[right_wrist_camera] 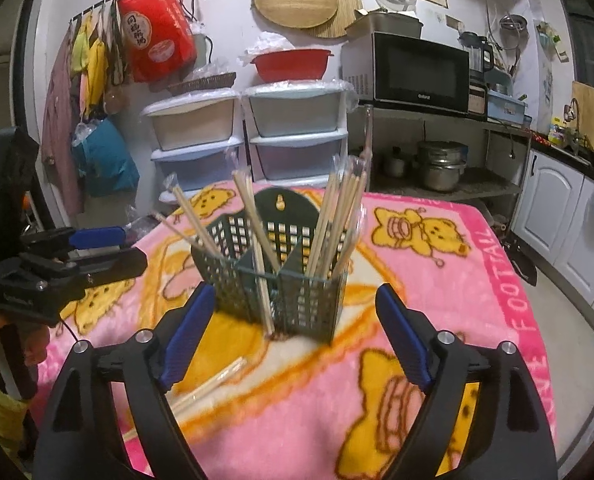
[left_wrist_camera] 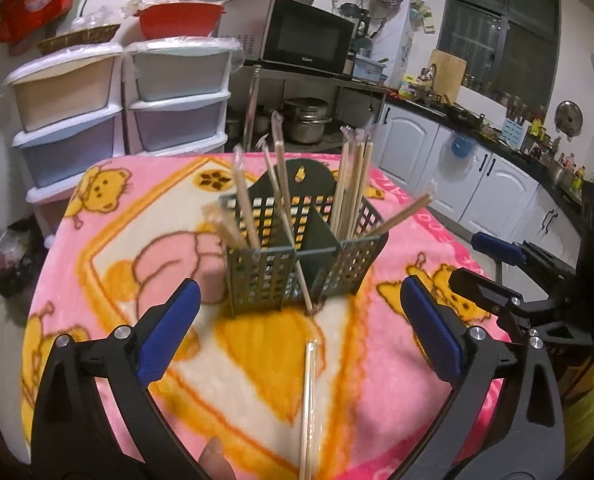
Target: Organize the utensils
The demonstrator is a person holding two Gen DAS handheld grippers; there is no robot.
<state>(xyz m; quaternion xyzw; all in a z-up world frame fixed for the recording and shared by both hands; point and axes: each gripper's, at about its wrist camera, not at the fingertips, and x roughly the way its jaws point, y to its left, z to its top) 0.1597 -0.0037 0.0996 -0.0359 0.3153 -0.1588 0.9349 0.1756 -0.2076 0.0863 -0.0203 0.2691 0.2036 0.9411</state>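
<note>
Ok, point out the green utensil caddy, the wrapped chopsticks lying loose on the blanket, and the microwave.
Green utensil caddy [left_wrist_camera: 257,276]: left wrist view, front mesh wall.
Loose wrapped chopsticks [left_wrist_camera: 309,400]: left wrist view, mid-length.
Microwave [right_wrist_camera: 417,70]: right wrist view, door glass.

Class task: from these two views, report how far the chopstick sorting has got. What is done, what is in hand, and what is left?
Done: most chopsticks stand in the green basket. In hand: nothing; the left gripper and right gripper both show open, empty jaws. Left: one wrapped pair lies flat on the pink blanket in front of the basket, and one stick leans against the basket's front, its tip on the blanket.
</note>
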